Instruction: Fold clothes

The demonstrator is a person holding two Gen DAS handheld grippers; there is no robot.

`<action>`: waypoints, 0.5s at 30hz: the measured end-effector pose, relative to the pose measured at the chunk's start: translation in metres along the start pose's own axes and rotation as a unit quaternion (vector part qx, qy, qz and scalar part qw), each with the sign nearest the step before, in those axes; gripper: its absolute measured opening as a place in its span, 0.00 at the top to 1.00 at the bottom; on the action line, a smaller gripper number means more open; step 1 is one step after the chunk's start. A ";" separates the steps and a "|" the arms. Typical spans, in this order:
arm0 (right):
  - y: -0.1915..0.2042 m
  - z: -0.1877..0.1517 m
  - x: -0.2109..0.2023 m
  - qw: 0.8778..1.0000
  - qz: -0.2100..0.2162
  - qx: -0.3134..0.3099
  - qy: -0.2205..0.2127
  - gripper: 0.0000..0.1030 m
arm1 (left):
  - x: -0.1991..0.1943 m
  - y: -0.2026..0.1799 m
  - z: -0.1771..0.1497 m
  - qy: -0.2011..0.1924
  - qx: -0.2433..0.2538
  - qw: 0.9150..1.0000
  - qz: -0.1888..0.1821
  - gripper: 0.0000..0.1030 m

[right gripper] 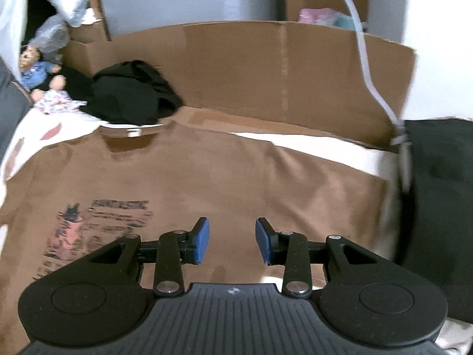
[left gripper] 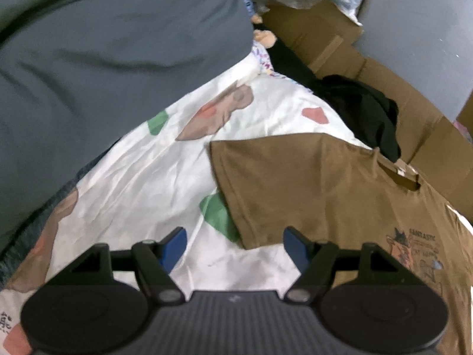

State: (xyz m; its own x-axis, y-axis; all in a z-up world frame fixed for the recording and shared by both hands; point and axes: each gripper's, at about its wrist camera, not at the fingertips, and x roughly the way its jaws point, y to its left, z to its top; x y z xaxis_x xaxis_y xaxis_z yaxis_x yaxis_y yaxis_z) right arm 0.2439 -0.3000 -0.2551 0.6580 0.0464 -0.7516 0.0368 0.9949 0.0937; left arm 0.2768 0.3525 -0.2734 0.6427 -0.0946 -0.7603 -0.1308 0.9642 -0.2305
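Observation:
A brown T-shirt (left gripper: pixel 325 189) with a printed picture on its chest lies spread flat on a white patterned sheet (left gripper: pixel 142 183). In the left wrist view its sleeve reaches toward my left gripper (left gripper: pixel 235 244), which hovers open over the sleeve's lower corner with nothing between its blue pads (left gripper: pixel 174 244). The right wrist view shows the same T-shirt (right gripper: pixel 236 177), neckline at the upper left, print at the left. My right gripper (right gripper: pixel 232 241) hangs above the shirt's body, jaws partly apart and holding nothing.
A crumpled black garment (right gripper: pixel 130 94) lies by the shirt's collar. Cardboard (right gripper: pixel 266 71) stands along the far side. A grey duvet (left gripper: pixel 103 53) covers the left. A soft toy (right gripper: pixel 35 68) sits in the far corner. A white cable (right gripper: pixel 366 68) hangs at the right.

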 end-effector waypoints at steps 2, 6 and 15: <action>0.010 -0.001 0.008 1.000 0.012 -0.007 0.004 0.62 | 0.006 0.005 -0.002 0.001 -0.015 1.000 0.000 0.31; 0.029 -0.005 0.018 0.999 0.034 -0.019 0.009 0.62 | 0.021 0.009 -0.005 0.020 -0.042 0.999 -0.027 0.43; 0.054 -0.013 0.022 0.997 0.063 -0.034 0.008 0.62 | 0.051 0.007 -0.018 0.042 -0.098 0.992 -0.066 0.62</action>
State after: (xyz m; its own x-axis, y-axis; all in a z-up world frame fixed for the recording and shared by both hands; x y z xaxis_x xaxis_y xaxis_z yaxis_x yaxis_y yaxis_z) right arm 0.2507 -0.2440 -0.2751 0.6424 0.1714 -0.7469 -0.0967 0.9850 0.1428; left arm 0.2951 0.3498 -0.3248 0.6005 -0.2452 -0.7611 -0.1996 0.8758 -0.4396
